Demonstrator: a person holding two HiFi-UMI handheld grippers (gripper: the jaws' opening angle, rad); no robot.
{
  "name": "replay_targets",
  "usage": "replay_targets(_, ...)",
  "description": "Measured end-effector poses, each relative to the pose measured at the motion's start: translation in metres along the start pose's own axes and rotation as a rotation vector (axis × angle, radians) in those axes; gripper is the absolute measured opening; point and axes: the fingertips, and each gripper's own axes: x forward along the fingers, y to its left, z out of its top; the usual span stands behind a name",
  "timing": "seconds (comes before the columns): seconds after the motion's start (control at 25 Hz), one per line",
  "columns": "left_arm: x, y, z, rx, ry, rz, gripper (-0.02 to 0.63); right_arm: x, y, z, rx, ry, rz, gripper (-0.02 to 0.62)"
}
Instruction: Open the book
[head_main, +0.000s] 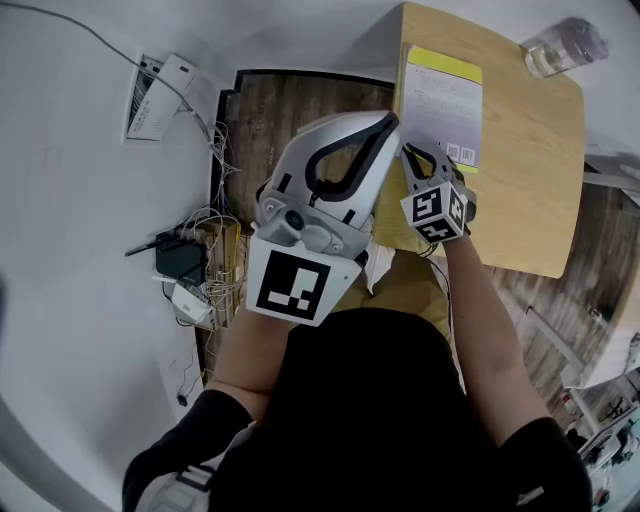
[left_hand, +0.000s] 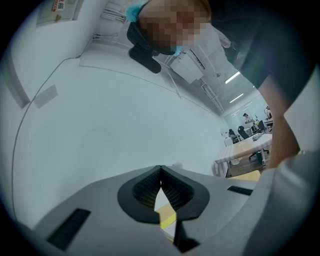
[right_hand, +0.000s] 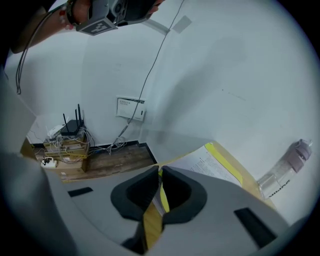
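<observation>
As gripper (right_hand: 160, 172) (right) clamps, book (right_hand: 210, 165) corner between

So there's a wooden table (head_main: 530, 180) in the upper right, book (head_main: 440, 105) lying along its left edge, clear bottle (head_main: 563, 45) at its top-right corner.

The book (head_main: 442, 110) in front of the right claw (head_main: 410, 152) is white with a yellow band, on a light wood counter (head_main: 530, 150). The right claw and the left claw (head_main: 388, 122) are pale grey with black pads. Their marker cubes (head_main: 435, 212) carry black-and-white squares. Below the left claw, the floor (head_main: 290, 110) is dark brown.
</observation>
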Motion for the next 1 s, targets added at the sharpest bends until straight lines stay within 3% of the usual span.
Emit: replay_targets(1.0,0.018,-0.011,0.0,0.018,0.022,0.005,0.011,-0.027,-0.027,0.02,-0.015,-0.078,-0.043,0.039)
